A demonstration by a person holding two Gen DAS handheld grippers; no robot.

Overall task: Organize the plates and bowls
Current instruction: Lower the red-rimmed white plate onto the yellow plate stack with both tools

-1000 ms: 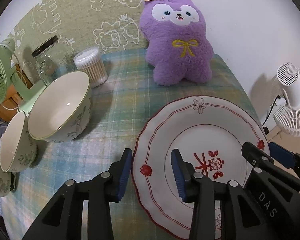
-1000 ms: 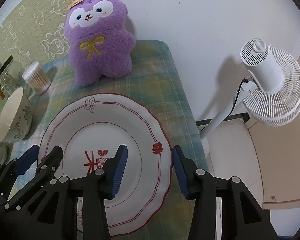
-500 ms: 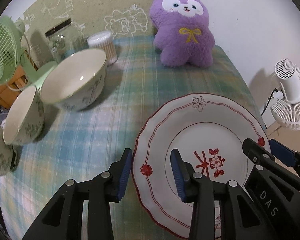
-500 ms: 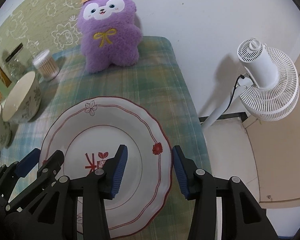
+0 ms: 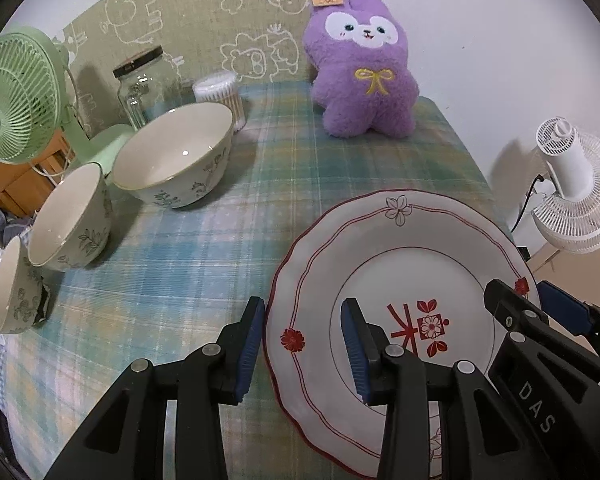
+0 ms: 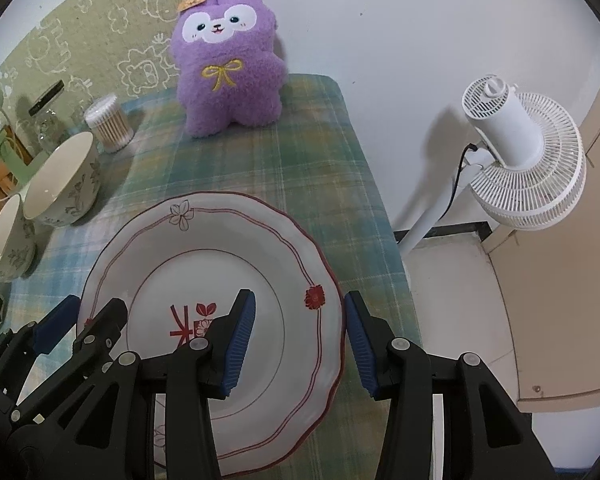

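A white plate with a red rim and red flower marks (image 5: pixel 404 248) (image 6: pixel 220 248) is held above the plaid tablecloth. My left gripper (image 5: pixel 302 344) is shut on the plate's left rim, one finger under it and one over it. My right gripper (image 6: pixel 298 338) is shut on the plate's right rim in the same way. Three floral bowls lie to the left: a large bowl (image 5: pixel 176 160) (image 6: pixel 60 180), a medium bowl (image 5: pixel 70 216) (image 6: pixel 6 236) and a small bowl (image 5: pixel 10 288), each tilted on its side.
A purple plush toy (image 5: pixel 364 68) (image 6: pixel 228 68) stands at the table's far edge. A glass jar (image 5: pixel 142 84), a cotton swab tub (image 5: pixel 220 96) and a green fan (image 5: pixel 16 96) stand at the back left. A white fan (image 6: pixel 520 152) stands off the table's right edge.
Both grippers have risen and pulled back with the plate held between them. The bowls and plush toy now look farther away, and the small bowl has come into fuller view.
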